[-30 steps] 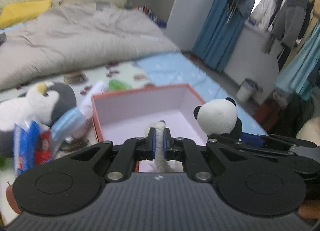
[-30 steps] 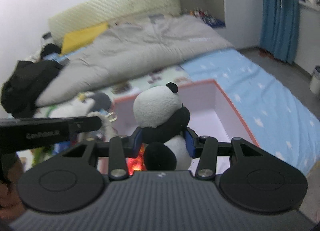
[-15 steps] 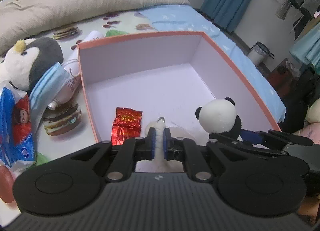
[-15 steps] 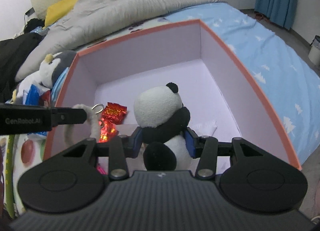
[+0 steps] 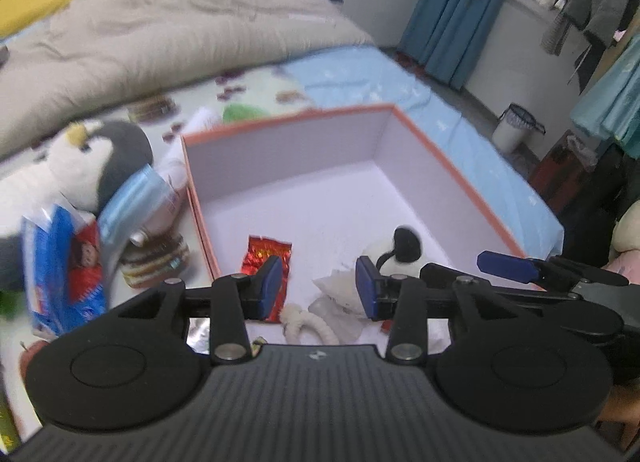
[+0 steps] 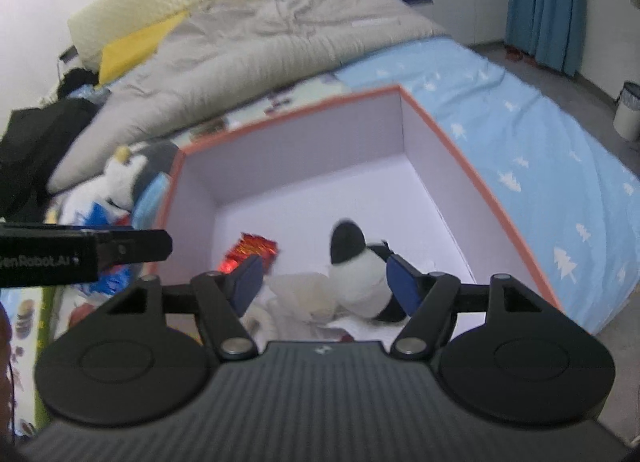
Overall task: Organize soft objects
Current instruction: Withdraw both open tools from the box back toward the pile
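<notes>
A: Seen along the left tongs (image 5: 316, 290): spread, having just been opening, nothing pinched. White cord (image 5: 308, 324) lying slack on the box (image 5: 460, 178) floor, just below and between the pads. Red packet (image 5: 266, 266) at near left of the floor.

B: And the right tongs (image 6: 322, 282)?

A: Also spread, just been opening wider. Panda (image 6: 360, 274) tipped over on the box floor between the pads, blurred; right pad just beside it, contact hard to tell, no visible squeeze. Crumpled white stuff left of the panda.

B: Outside the box?

A: Penguin (image 5: 96, 154) on the bed (image 6: 520, 134) at far left, beside a blue pack and a face mask. Grey duvet far behind.

B: Risks from here?

A: Probably a snag on pulling away: cord or panda fur catching a pad and getting dragged back out, since both lie so close to the tips. Possibly tongs clashing too, being side by side over the same near corner. Penguin not yet boxed; reaching over could knock the near wall and shift the box on the soft bed.
</notes>
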